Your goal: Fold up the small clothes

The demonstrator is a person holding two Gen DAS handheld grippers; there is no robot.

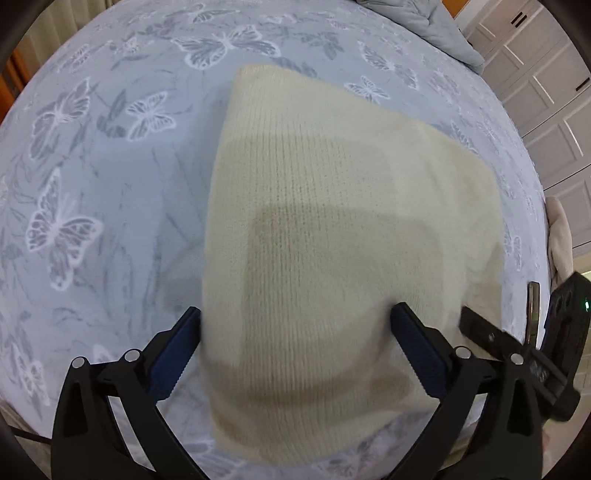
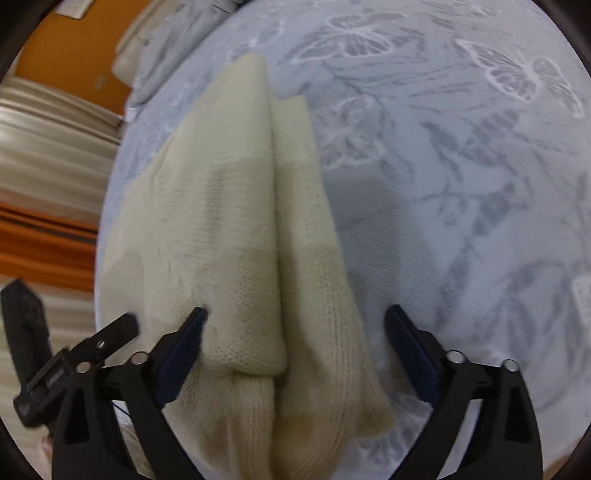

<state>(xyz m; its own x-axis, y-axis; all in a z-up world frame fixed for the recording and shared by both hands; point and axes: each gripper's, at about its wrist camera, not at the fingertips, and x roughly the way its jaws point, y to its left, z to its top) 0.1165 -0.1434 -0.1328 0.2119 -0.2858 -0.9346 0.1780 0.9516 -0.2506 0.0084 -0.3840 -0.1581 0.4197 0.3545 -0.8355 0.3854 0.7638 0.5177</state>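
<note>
My left tool: fingers spread wide, blue-padded, nothing pinched; the cream knit sweater fills the gap between them and spreads beyond both pads, though whether the pads touch it I cannot tell. My right tool: fingers likewise spread wide, pinching nothing; the sweater passes between them, nearer the left finger, with bare bedspread beside the right finger. Sweater, right view: lying on the bed, folded lengthwise into a long narrow bundle, two thick layers meeting at a seam-like crease down the middle, a ribbed edge nearest the camera, the far end tapering away. Sweater, left view: a broad flat panel, its fine ribbing running away from the camera, far corner rounded. At the right edge of the left view, my right tool appears as black hardware just beside the sweater's edge; my left tool shows similarly at the left edge of the right view. Bedspread: pale blue-grey, white butterfly print, under everything. Farther off: a grey pillow at the bed's far end, white panelled cupboards beyond it.
</note>
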